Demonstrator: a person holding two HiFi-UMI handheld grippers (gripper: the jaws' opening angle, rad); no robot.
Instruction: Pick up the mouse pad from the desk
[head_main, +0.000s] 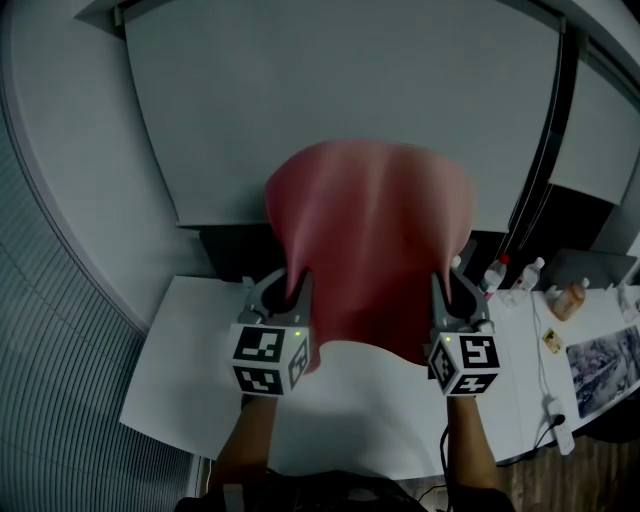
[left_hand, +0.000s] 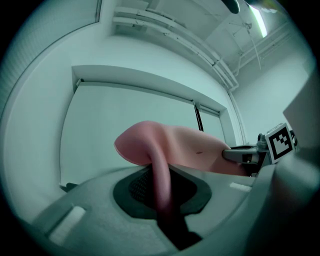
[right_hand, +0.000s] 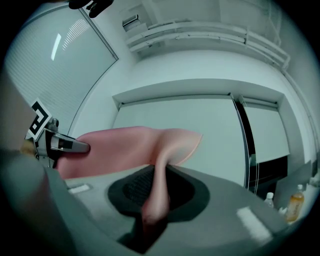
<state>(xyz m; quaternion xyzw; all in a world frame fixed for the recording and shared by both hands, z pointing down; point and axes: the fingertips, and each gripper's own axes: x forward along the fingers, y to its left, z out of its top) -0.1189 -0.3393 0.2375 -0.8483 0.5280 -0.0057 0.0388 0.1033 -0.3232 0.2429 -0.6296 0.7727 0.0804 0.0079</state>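
Progress: pick-up looks done | mouse pad (head_main: 370, 240) held up, apparently clear of desk (head_main: 200, 380) | left gripper (head_main: 293, 288), right gripper (head_main: 450, 292) each clamped on a near corner | remaining: nothing evident

A plain salmon-pink mouse pad (head_main: 370, 240) shows against a white desk (head_main: 190, 350). At the mouse pad's lower corners, the left gripper (head_main: 290, 288) and right gripper (head_main: 447, 290) are pale grey, their jaws faced in black with a fine mesh texture. Each bears a cube (head_main: 268, 358) printed with black-and-white square markers. Behind the mouse pad a wall panel (head_main: 300, 80) is flat off-white, with a black strip (head_main: 545, 130) down its right side. Left of the mouse pad, a blind (head_main: 60, 380) shows fine grey ribbing. To the right of it stand a clear bottle (head_main: 497, 272) with a red cap and an orange bottle (head_main: 572, 298).
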